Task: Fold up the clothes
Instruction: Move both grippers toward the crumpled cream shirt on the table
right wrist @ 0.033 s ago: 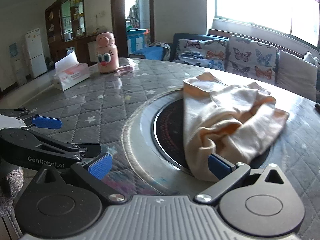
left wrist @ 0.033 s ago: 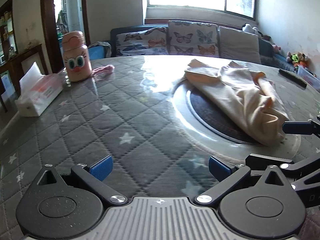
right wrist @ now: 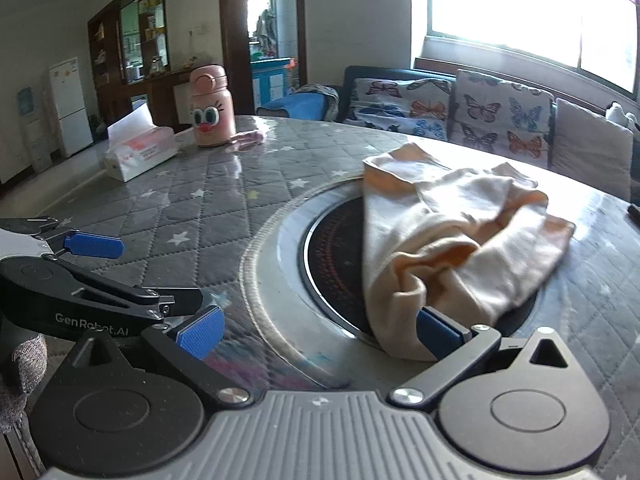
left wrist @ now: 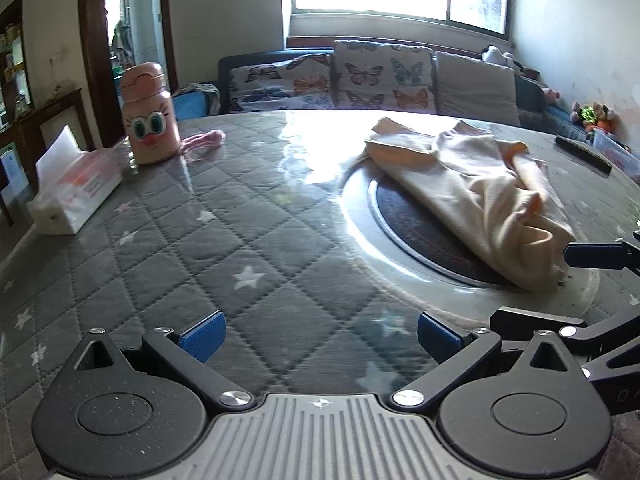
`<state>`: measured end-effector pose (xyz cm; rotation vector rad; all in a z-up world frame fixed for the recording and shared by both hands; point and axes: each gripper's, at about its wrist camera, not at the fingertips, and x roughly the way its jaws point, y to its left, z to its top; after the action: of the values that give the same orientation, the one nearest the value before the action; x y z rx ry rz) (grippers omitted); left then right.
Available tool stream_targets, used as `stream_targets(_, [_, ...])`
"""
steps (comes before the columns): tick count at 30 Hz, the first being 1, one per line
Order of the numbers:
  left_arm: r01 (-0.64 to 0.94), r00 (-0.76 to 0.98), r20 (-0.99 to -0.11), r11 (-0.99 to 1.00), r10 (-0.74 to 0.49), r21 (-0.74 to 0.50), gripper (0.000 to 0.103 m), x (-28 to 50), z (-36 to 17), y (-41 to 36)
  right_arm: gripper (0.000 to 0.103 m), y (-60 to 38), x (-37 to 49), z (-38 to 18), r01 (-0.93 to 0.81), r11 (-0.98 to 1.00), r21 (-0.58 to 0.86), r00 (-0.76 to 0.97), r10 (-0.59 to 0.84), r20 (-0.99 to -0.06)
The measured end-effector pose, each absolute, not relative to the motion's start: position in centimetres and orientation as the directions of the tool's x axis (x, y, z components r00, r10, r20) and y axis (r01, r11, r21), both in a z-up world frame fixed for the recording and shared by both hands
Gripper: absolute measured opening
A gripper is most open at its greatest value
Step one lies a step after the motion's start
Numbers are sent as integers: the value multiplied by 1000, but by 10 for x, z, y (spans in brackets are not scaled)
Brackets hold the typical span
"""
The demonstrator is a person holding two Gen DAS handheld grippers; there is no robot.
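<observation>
Crumpled soft cream garment (right wrist: 452, 240) on quilted table (left wrist: 240, 240)

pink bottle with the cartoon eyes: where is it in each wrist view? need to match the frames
Left wrist: bottle at upper left, standing on the table, right of the tissue box.
Right wrist: bottle at upper left of centre, again just right of the tissue box.
Shared landmark: the cream garment lying over the round inset in the table, right of the bottle in both.
</observation>
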<state>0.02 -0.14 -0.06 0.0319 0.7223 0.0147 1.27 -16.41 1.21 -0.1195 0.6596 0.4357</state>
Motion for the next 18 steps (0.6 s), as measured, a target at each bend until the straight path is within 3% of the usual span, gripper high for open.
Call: stream_targets(18, [62,742,-671,996,-7,58,103,9,8,-26,103,-196,15,8,-376,924,67,703,332,-629])
